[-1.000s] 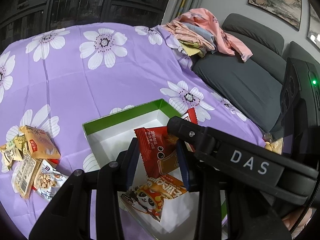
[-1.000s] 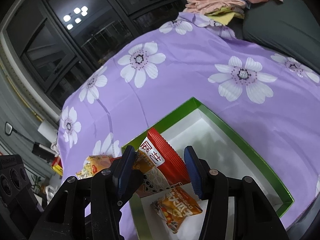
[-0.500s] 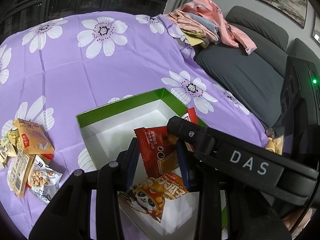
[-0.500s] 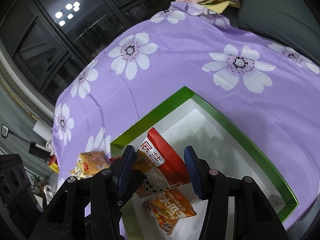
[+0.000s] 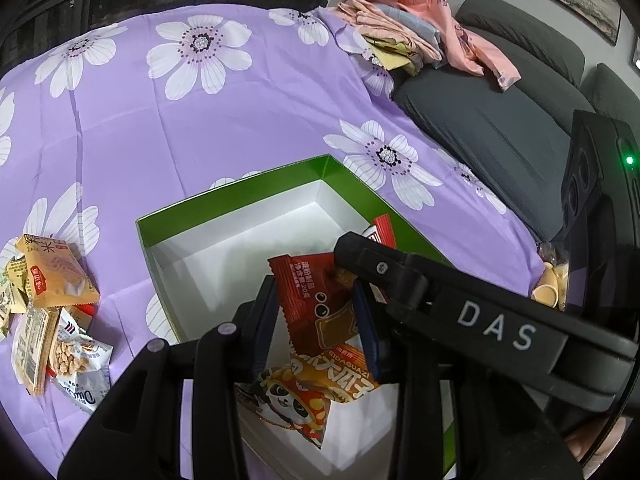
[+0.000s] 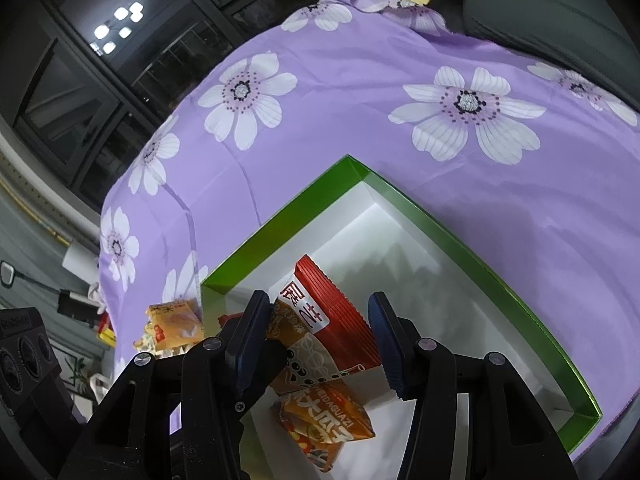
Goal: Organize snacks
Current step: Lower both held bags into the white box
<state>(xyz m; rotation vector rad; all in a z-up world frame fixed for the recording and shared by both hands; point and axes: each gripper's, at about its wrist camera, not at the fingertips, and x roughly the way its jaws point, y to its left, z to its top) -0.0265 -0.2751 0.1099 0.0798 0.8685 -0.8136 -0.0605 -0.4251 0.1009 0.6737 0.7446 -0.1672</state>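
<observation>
A green-rimmed white box [image 5: 224, 204] [image 6: 472, 240] sits on the purple flowered cloth. My left gripper [image 5: 316, 316] and my right gripper [image 6: 316, 336] both hold the red snack packet [image 5: 320, 304] [image 6: 332, 320] over the box's near part, each with its jaws around the packet. The right gripper's body crosses the left wrist view [image 5: 460, 308]. An orange panda packet [image 5: 316, 388] [image 6: 332, 420] lies in the box below the red one. Several loose snack packets [image 5: 52, 308] [image 6: 172, 328] lie on the cloth left of the box.
A dark grey sofa [image 5: 500, 120] stands at the right with a pile of folded clothes [image 5: 416, 36] on it. Small cups [image 5: 552, 284] sit at the cloth's right edge. Dark windows line the back.
Both grippers have moved a little forward over the box with the red packet still held. The box appears lower and nearer in both views.
</observation>
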